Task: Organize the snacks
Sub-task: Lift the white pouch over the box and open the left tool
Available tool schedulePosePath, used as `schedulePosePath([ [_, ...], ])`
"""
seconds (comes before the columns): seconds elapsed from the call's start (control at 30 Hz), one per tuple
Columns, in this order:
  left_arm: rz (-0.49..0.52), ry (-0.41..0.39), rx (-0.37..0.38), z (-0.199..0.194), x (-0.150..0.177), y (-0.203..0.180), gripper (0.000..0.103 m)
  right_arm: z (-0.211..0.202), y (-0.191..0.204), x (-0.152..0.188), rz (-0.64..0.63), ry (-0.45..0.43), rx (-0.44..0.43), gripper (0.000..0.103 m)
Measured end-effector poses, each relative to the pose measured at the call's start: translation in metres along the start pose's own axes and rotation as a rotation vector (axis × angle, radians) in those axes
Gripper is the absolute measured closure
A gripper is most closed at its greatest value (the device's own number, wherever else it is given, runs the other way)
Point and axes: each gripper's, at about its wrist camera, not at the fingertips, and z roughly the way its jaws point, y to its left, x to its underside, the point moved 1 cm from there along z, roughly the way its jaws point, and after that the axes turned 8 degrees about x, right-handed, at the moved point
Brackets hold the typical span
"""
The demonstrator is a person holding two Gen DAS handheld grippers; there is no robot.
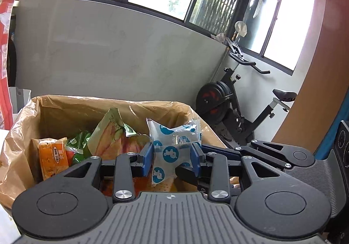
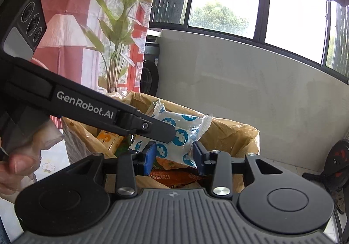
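Observation:
A clear snack packet with blue round prints [image 1: 172, 148] is held between the blue pads of my left gripper [image 1: 172, 154], above an open brown bag [image 1: 72, 108]. In the right wrist view the same packet [image 2: 181, 132] hangs over the bag [image 2: 231, 135], with the left gripper's arm [image 2: 135, 122] crossing in front of it. My right gripper [image 2: 175, 156] has its pads on either side of the packet's lower part; whether they press on it is unclear. Inside the bag lie an orange packet [image 1: 53, 156], a green one [image 1: 79, 145] and a tan one [image 1: 113, 132].
An exercise bike [image 1: 237, 100] stands by the grey wall at right. A red and white curtain [image 2: 91, 26] with a plant print hangs at left, and a dark round appliance [image 2: 150, 76] stands behind the bag.

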Motion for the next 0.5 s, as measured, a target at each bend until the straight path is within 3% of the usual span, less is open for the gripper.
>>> schedulePosePath([
  [0.13,0.031,0.006,-0.005,0.004,0.005,0.002,0.054,0.009,-0.005,0.001,0.032,0.051,0.023,0.061],
  [0.27,0.054,0.004,-0.026,-0.002,0.005,0.002,0.025,0.007,-0.009,0.003,0.049,0.073,0.054,0.052],
  [0.33,0.063,-0.007,-0.03,-0.01,0.003,0.001,0.016,0.004,-0.012,0.004,0.069,0.077,0.069,0.049],
  [0.43,0.095,-0.019,-0.075,-0.023,0.001,-0.005,0.01,-0.006,-0.019,0.002,0.114,0.066,0.079,0.037],
  [0.5,0.118,-0.026,-0.114,-0.032,-0.001,-0.01,0.008,-0.015,-0.022,0.0,0.138,0.055,0.084,0.021],
])
